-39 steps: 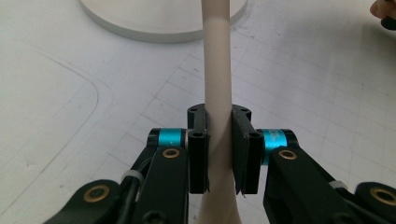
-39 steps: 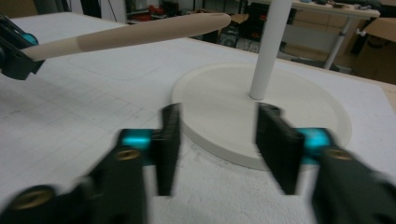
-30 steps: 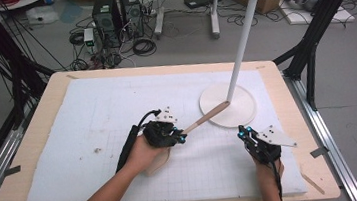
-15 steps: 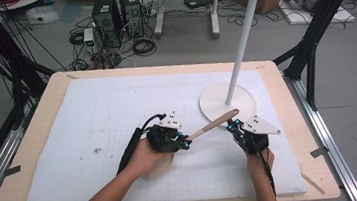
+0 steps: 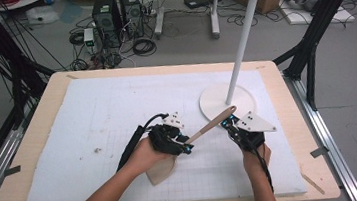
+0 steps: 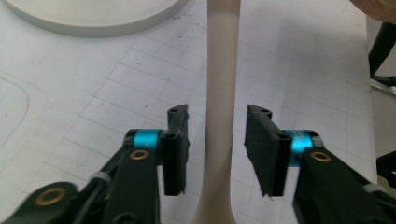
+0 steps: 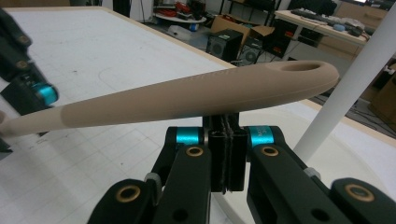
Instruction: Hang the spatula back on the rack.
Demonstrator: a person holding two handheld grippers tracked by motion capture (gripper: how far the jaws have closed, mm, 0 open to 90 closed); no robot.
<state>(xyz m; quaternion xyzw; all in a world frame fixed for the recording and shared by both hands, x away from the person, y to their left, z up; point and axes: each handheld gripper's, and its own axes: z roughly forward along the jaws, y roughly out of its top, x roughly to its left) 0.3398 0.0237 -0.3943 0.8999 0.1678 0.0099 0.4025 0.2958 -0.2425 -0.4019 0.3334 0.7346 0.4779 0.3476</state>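
My left gripper [image 6: 217,144], fingers just parted, frees the spatula [image 5: 204,129]; right gripper [image 7: 227,154], fingers together, props its handle below.

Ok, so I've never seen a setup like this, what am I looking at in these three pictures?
No robot here: a person holds a two-jaw gripper in each hand. One camera looks down on the table; the others ride on the grippers. On the white mat stands a white hook stand. The jaws of the left gripper have just been opening; the handle of a beige spatula runs between them, untouched. The right gripper is shut, with the handle's end crossing just above its tips.
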